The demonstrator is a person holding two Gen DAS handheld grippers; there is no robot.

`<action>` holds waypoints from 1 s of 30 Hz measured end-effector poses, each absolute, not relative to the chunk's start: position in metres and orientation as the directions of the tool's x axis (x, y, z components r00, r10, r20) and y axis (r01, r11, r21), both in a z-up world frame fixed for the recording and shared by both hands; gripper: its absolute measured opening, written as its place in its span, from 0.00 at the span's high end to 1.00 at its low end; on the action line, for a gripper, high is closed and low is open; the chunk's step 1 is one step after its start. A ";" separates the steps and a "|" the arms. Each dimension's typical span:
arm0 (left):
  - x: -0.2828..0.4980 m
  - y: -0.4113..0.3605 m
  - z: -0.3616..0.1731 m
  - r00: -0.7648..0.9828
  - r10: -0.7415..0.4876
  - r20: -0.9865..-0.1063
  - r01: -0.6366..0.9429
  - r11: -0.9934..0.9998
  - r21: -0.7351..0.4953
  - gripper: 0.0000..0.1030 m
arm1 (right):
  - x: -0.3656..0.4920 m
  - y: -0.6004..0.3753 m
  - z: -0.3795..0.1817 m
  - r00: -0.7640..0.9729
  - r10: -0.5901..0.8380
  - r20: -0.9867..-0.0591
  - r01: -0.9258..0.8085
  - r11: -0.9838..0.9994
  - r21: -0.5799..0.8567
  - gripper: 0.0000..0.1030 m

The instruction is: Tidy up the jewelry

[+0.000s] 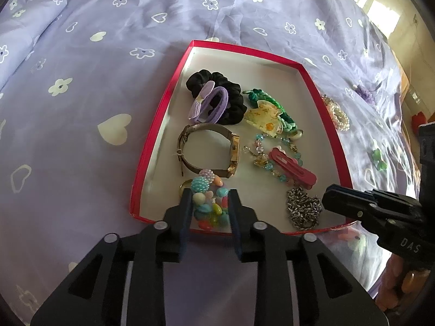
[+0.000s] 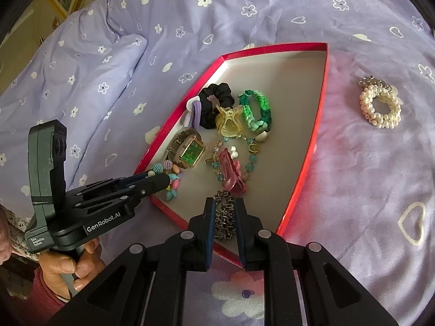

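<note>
A shallow red-rimmed box (image 1: 160, 125) lies on the bed, holding a watch (image 1: 209, 149), hair ties, clips and a bead necklace. My left gripper (image 1: 209, 193) stands open at the box's near edge, and a pastel bead bracelet (image 1: 209, 209) rests on the box floor between its fingers. My right gripper (image 2: 224, 202) hovers just over a grey metal chain (image 2: 224, 217) heaped in the near right corner. Its fingers are a narrow gap apart, and the chain shows through that gap. A pearl bracelet (image 2: 380, 106) lies on the sheet, right of the box.
The bed is covered by a lilac sheet (image 1: 81, 95) printed with flowers and hearts, rumpled at the far left. Small green (image 1: 379, 159) and purple (image 1: 364, 92) pieces lie on the sheet right of the box. A person's hand (image 2: 68, 266) holds the left gripper's handle.
</note>
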State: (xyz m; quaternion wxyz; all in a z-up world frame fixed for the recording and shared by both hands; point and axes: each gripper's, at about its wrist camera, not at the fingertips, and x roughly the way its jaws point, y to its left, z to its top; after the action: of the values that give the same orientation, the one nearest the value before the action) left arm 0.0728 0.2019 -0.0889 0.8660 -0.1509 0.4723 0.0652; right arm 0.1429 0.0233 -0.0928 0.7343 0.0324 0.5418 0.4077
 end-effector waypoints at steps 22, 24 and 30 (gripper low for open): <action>0.038 0.197 -0.061 0.589 -0.012 -0.808 -0.299 0.926 -0.232 0.31 | 0.130 -0.012 -0.069 0.188 0.702 -0.687 -0.515 0.666 0.540 0.38; 0.029 0.197 -0.057 0.600 -0.016 -0.800 -0.313 0.915 -0.254 0.25 | 0.128 -0.018 -0.067 0.200 0.719 -0.665 -0.499 0.659 0.562 0.34; 0.004 0.189 -0.049 0.621 -0.006 -0.784 -0.329 0.905 -0.268 0.19 | 0.114 -0.032 -0.065 0.232 0.746 -0.624 -0.472 0.648 0.598 0.31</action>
State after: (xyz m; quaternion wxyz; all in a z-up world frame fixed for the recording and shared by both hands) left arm 0.0041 0.1892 -0.0489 0.8785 -0.1970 0.4254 0.0919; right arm 0.1140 -0.0320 -0.0655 0.7718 0.1435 0.4777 0.3944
